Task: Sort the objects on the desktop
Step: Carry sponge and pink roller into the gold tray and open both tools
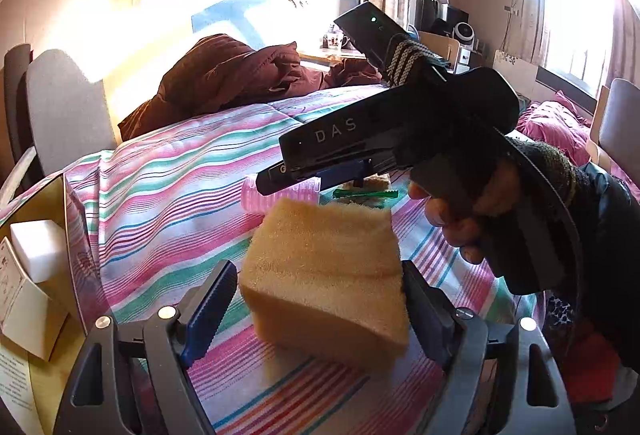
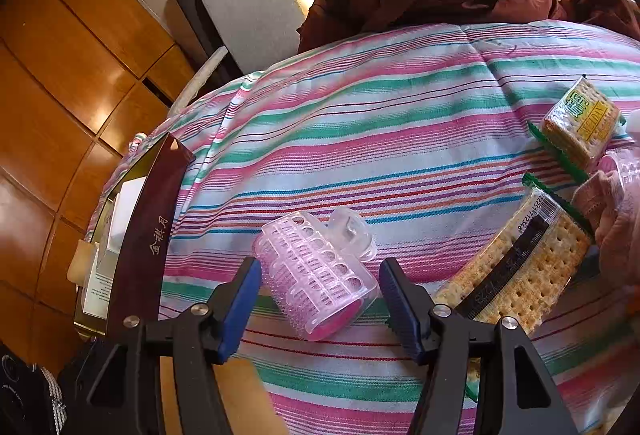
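Observation:
A tan sponge block (image 1: 326,275) sits between my left gripper's (image 1: 316,299) blue-padded fingers on the striped bedspread; the right finger touches it, the left finger stands a little off, so the jaws are open around it. My right gripper (image 2: 318,299) is open around a pink hair roller (image 2: 316,275) lying on the bedspread, not touching it. The right gripper's black body (image 1: 384,139), held in a hand, also shows in the left wrist view, above the roller (image 1: 272,195).
An open box (image 2: 152,227) with a dark red wall holds white items (image 1: 38,249) at the left. Two cracker packs (image 2: 520,275) (image 2: 580,119) and a pink cloth (image 2: 608,211) lie at the right. A maroon quilt (image 1: 224,75) lies at the back of the striped bedspread (image 2: 400,115).

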`<state>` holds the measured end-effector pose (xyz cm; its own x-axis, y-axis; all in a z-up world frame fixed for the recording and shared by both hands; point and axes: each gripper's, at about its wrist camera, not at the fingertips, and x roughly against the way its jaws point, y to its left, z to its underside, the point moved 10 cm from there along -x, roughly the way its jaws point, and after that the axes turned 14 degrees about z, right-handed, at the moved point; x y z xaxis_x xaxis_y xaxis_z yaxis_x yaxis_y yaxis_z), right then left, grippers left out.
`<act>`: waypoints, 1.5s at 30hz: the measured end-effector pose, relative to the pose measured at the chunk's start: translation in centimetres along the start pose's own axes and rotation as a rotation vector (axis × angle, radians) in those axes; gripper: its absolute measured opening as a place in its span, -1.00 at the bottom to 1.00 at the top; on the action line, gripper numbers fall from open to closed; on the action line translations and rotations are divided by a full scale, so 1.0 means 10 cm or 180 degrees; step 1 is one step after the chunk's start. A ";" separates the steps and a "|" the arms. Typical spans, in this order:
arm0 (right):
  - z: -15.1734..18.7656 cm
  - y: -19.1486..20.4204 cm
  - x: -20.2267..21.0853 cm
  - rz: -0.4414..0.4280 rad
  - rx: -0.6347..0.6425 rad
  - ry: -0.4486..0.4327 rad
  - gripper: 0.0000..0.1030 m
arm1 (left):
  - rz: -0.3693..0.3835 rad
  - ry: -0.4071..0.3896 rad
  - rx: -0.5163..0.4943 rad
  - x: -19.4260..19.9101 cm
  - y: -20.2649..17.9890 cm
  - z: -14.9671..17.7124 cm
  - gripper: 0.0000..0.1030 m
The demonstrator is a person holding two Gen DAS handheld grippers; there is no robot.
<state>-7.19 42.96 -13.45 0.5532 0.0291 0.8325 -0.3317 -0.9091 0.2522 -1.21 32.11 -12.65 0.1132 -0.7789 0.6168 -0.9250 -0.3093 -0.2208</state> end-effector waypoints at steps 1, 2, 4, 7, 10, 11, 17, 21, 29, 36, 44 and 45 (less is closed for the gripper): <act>-0.01 0.00 0.01 -0.0008 -0.0008 -0.0012 0.23 | 0.0045 0.0012 0.0045 -0.02 0.01 0.00 0.61; -0.01 -0.01 0.01 -0.0017 -0.0015 -0.0022 0.24 | 0.0086 0.0021 0.0093 -0.04 0.03 0.00 0.61; -0.03 -0.02 0.02 -0.0025 -0.0022 -0.0042 0.25 | 0.0174 0.0028 0.0203 -0.07 0.04 0.04 0.52; -0.04 -0.03 0.07 -0.0014 0.0028 -0.0127 0.31 | 0.0211 -0.0026 0.0269 -0.04 0.02 0.07 0.44; -0.02 -0.01 0.13 0.0040 0.0159 -0.0246 0.34 | 0.0151 -0.0061 0.0265 0.00 0.00 0.10 0.41; -0.02 0.00 0.15 0.0065 0.0221 -0.0287 0.34 | 0.0130 -0.0070 0.0271 0.02 0.00 0.11 0.41; 0.01 0.14 0.19 0.0229 0.0626 -0.0427 0.33 | 0.0080 -0.0137 0.0290 0.15 -0.05 0.12 0.40; 0.03 0.19 0.09 0.0317 0.0733 -0.0344 0.33 | 0.0080 -0.0175 0.0290 0.22 -0.09 0.12 0.40; 0.09 0.22 -0.05 0.0444 0.0795 -0.0214 0.15 | 0.0096 -0.0333 0.0270 0.48 -0.17 0.07 0.40; 0.11 0.26 0.05 0.0548 0.0808 -0.0366 -0.04 | 0.0042 -0.0500 0.0360 0.76 -0.12 0.05 0.41; 0.08 0.46 0.34 0.0467 0.0743 -0.0613 -0.07 | -0.0232 -0.0768 0.0580 1.26 0.22 0.07 0.41; 0.08 0.50 0.38 0.0441 0.0744 -0.0646 -0.07 | -0.0293 -0.0807 0.0625 1.34 0.30 0.08 0.41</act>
<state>-6.15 38.16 -9.42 0.6637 -0.1634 0.7299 -0.2432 -0.9700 0.0040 -2.18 20.31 -5.65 0.3026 -0.8462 0.4386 -0.8218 -0.4647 -0.3296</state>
